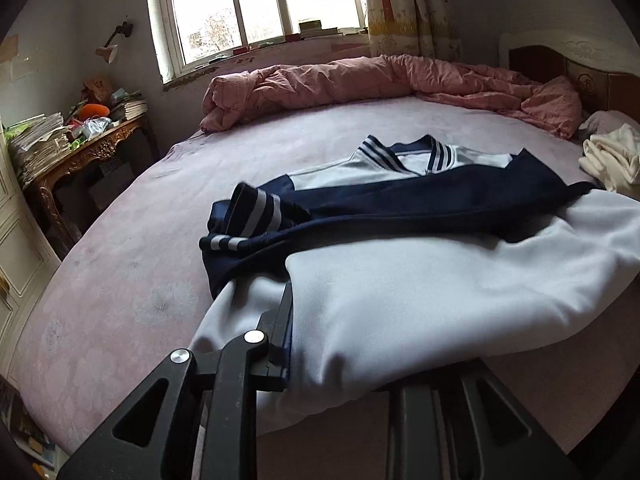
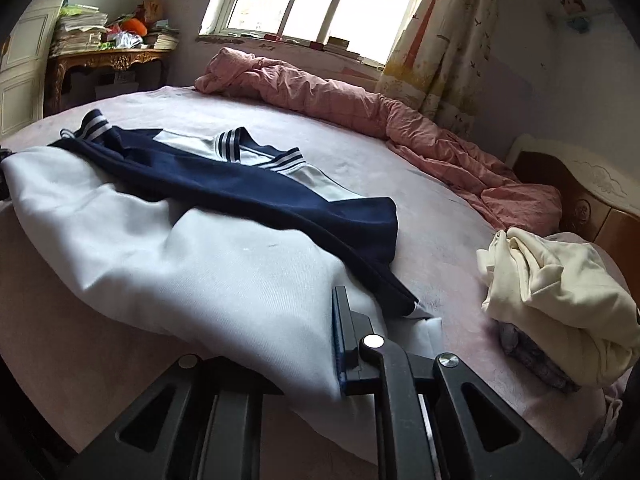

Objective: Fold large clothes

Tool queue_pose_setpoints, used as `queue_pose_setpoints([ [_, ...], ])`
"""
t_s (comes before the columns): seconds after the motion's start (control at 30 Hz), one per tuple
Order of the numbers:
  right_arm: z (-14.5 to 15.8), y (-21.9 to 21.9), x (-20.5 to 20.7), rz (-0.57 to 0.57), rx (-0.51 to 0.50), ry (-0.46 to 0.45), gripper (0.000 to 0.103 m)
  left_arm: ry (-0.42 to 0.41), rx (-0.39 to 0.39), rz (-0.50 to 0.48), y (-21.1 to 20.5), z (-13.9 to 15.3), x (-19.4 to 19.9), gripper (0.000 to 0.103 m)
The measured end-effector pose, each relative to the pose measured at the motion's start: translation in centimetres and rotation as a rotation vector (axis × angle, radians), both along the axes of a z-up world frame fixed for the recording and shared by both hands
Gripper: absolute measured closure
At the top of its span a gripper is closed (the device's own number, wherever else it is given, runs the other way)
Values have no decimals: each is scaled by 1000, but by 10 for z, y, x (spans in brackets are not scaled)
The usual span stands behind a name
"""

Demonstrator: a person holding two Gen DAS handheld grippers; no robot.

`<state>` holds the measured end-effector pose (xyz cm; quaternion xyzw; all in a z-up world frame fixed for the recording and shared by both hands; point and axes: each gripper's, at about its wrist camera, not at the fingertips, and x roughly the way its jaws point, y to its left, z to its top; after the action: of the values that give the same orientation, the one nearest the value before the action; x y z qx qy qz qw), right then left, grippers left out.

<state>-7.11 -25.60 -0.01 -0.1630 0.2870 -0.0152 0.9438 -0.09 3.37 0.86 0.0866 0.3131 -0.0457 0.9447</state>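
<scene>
A white and navy jacket (image 1: pixel 420 272) with striped cuffs and collar lies on the pink bed (image 1: pixel 132 264). Its navy sleeves are folded across the body. My left gripper (image 1: pixel 296 344) is shut on the white hem at the jacket's left corner and holds it lifted. My right gripper (image 2: pixel 332 344) is shut on the white hem of the jacket (image 2: pixel 192 248) at its right corner, also lifted. The cloth drapes over both grippers and hides one finger of each.
A rumpled pink quilt (image 1: pixel 380 80) lies along the far side of the bed under the window. A cream garment pile (image 2: pixel 556 292) sits on the bed to the right. A cluttered wooden side table (image 1: pixel 80 152) stands at the left. A headboard (image 2: pixel 592 196) is at the right.
</scene>
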Motion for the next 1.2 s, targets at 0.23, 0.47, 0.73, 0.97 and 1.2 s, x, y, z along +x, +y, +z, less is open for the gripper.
queue_pose_setpoints([
  [0.23,57,1,64,53,-29,-46,91,-2,-31,-33,-9,58,81,80],
  [0.47,59,-7,198,11,-158,-17,91,117,0,7,-26,39,212,79],
  [0.73,11,-27,293,-5,-41,176,91,146,77,3,-41,5,264,71],
  [0.97,4,-42,313,-13,13,230,61,117,178,22,-22,-17,263,11],
  [1.2,28,-89,296,-40,218,240,44,12,129,3,-5,19,226,10],
])
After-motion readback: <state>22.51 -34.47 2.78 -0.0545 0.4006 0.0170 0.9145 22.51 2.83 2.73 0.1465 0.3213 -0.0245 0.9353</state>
